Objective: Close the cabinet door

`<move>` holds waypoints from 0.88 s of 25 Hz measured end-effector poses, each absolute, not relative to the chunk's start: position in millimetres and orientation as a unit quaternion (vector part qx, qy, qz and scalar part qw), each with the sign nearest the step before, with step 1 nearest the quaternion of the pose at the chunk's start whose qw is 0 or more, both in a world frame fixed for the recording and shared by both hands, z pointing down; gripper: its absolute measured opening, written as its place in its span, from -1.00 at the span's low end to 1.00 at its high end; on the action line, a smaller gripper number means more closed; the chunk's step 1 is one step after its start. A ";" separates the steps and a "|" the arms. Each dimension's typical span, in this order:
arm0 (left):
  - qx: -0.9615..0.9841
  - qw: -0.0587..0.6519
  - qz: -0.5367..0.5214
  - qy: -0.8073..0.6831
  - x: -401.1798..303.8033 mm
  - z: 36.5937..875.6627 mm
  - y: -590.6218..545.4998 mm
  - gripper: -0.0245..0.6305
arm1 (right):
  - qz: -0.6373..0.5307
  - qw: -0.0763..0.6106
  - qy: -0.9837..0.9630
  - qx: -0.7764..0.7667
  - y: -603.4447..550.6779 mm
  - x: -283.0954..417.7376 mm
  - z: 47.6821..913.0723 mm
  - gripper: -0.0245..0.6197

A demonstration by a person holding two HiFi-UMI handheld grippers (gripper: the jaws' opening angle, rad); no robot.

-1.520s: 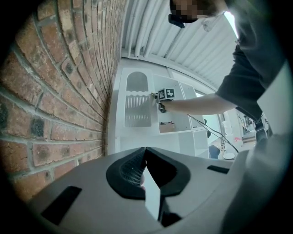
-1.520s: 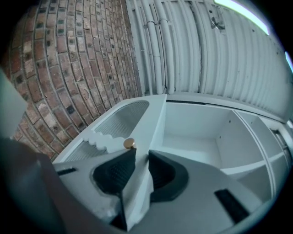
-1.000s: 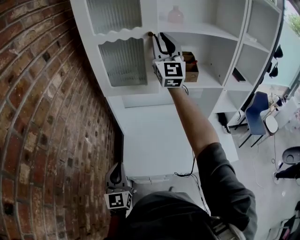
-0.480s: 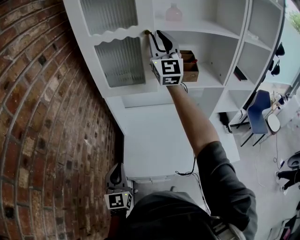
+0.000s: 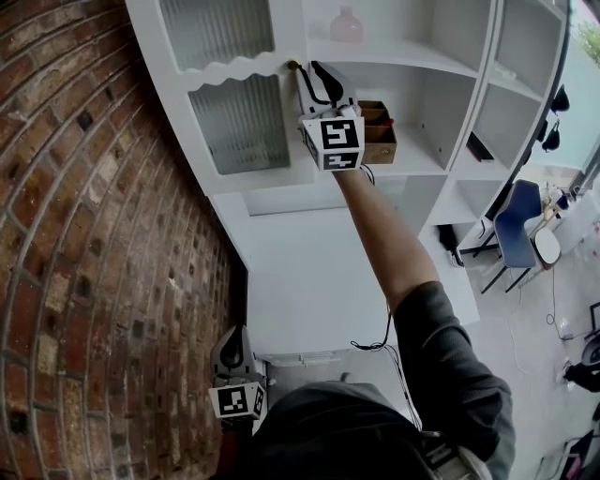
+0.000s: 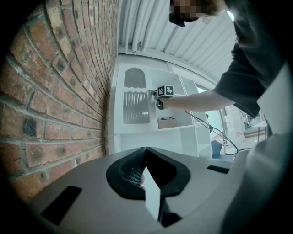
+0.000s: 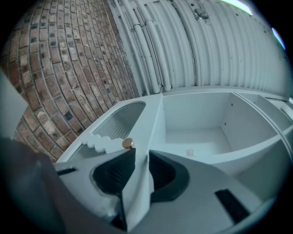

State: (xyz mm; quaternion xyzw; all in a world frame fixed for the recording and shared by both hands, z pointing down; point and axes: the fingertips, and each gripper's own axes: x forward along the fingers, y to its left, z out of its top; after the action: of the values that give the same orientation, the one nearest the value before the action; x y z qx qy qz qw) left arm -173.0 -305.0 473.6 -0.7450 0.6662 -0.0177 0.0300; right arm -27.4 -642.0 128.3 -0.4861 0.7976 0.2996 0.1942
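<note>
The white cabinet door (image 5: 239, 122) with its ribbed glass panel stands open towards the brick wall. A small brass knob (image 5: 292, 66) sits near its free edge. My right gripper (image 5: 309, 69) reaches up on an outstretched arm and is shut on that free edge. In the right gripper view the door's edge (image 7: 153, 114) runs between the pads, with the knob (image 7: 127, 143) just left of my right gripper (image 7: 141, 154). My left gripper (image 5: 234, 333) hangs low beside the wall; its jaws (image 6: 145, 151) meet with nothing held.
A brick wall (image 5: 84, 244) fills the left. The white shelf unit (image 5: 441, 66) holds a wooden box (image 5: 380, 131) and a pink vase (image 5: 347, 26). A blue chair (image 5: 514, 220) stands at the right. A white lower cabinet (image 5: 309, 272) lies below the door.
The whole view has shifted a little, so door and right gripper sit slightly further left in the picture. The grip on the door's edge is unchanged. The left gripper has not moved.
</note>
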 end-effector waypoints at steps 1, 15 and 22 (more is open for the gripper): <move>-0.745 0.030 -0.017 0.666 -172.8 473.5 -304.4 -0.92 | 0.298 0.193 0.798 -0.487 -642.1 -27.4 128.2 -0.64; -0.750 0.034 -0.011 0.661 -168.4 470.5 -296.2 -0.92 | 0.296 0.174 0.802 -0.488 -629.7 -18.8 130.9 -0.64; -0.757 0.037 -0.008 0.653 -161.6 468.3 -293.9 -0.92 | 0.312 0.170 0.802 -0.480 -604.1 -13.4 138.7 -0.64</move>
State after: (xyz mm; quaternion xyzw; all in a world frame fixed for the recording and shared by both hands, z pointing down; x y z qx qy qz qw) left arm -161.6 -293.9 468.3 -0.7568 0.6526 -0.0075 0.0372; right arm -13.4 -604.1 138.7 -0.4797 0.8024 0.3118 0.1698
